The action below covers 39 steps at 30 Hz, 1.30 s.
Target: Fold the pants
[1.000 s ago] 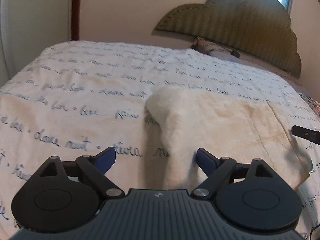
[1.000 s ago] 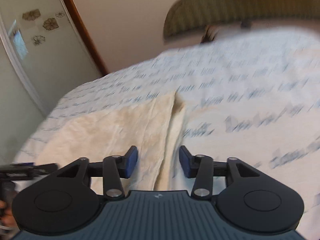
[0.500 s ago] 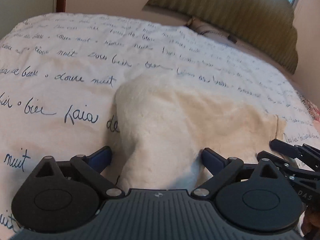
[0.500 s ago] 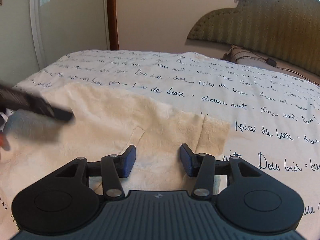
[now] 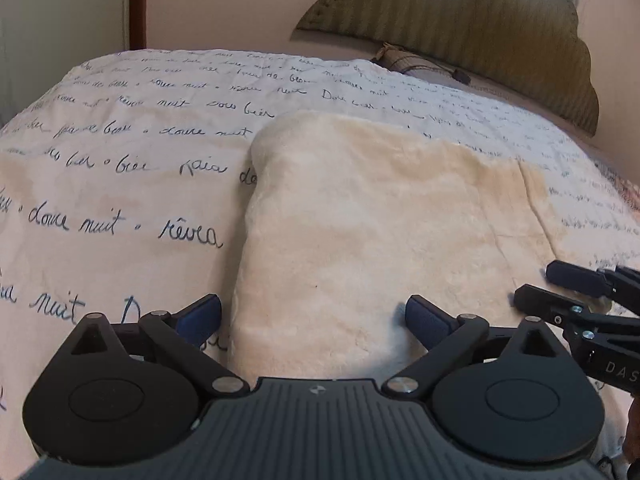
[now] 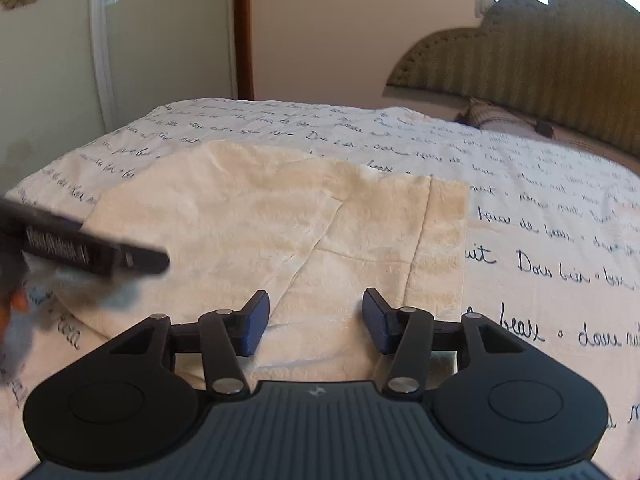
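Cream fleece pants point(image 5: 380, 216) lie folded flat on the bed, also in the right wrist view point(image 6: 288, 224). My left gripper point(image 5: 312, 320) is open and empty, its jaws wide apart over the near left edge of the pants. My right gripper point(image 6: 316, 320) is open and empty over the near right part of the pants, close to the hem band point(image 6: 444, 240). The right gripper also shows at the right edge of the left wrist view point(image 5: 576, 292). The left gripper shows blurred at the left of the right wrist view point(image 6: 92, 252).
The bed has a white cover point(image 5: 120, 160) printed with blue handwriting. A green padded headboard point(image 5: 480, 32) and a pillow point(image 6: 500, 120) stand at the far end. A wall and wooden door frame point(image 6: 242, 28) lie beyond the bed's left side.
Both grippers have drawn back and up a little from the pants. The pants lie flatter. Both stay open.
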{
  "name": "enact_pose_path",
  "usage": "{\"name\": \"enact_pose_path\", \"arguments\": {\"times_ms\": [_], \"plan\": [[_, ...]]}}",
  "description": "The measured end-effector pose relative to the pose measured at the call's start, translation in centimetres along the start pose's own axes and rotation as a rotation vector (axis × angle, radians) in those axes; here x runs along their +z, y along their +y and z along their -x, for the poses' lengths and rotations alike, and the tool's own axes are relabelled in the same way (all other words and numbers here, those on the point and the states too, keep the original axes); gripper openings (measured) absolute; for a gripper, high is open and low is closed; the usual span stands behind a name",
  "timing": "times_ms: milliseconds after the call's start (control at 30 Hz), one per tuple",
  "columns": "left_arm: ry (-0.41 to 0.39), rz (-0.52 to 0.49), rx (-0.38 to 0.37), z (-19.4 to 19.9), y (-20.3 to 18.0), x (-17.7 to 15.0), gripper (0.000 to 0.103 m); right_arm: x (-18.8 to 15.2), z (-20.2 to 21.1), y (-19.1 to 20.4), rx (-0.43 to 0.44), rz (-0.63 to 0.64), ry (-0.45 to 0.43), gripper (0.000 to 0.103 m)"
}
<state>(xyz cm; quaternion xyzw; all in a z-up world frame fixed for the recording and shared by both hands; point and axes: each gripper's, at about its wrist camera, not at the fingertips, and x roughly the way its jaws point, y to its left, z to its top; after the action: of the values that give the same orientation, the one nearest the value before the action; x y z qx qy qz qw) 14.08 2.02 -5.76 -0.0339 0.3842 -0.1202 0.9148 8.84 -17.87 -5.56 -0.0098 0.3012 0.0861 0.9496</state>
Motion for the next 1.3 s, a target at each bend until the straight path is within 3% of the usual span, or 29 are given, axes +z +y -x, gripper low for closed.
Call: {"name": "enact_pose_path", "arguments": {"times_ms": [133,267,600,767,900,1067,1133,1300], "plan": [[-0.033,-0.026,0.067,2.3,-0.2,-2.0,0.103,-0.3,2.6,0.9,0.001,-0.015,-0.033,0.053],[-0.049,-0.044,0.099,2.4,-0.9,-3.2,0.103,-2.1,1.6,1.2,0.002,-0.026,0.004,0.054],[-0.053,-0.031,0.123,3.0,-1.3,-3.3,0.103,-2.1,3.3,2.6,-0.027,-0.083,-0.037,0.063],[-0.054,-0.032,0.13,3.4,-1.5,-3.5,0.103,-2.7,2.5,3.2,-0.048,-0.051,-0.001,0.065],[-0.042,-0.024,0.124,3.3,-1.3,-3.3,0.103,-2.6,2.2,3.3,-0.032,-0.052,0.008,0.076],[-0.057,-0.018,0.102,5.0,-0.9,-3.6,0.103,-2.7,3.7,4.0,-0.041,-0.083,0.003,0.08],[-0.059,-0.028,0.116,5.7,-1.1,-3.8,0.103,-2.8,4.7,4.0,-0.025,-0.134,0.022,0.098],[-0.016,-0.003,0.086,6.0,-1.0,-4.8,0.103,-4.3,6.3,4.8,-0.025,-0.162,0.057,0.1]]}}
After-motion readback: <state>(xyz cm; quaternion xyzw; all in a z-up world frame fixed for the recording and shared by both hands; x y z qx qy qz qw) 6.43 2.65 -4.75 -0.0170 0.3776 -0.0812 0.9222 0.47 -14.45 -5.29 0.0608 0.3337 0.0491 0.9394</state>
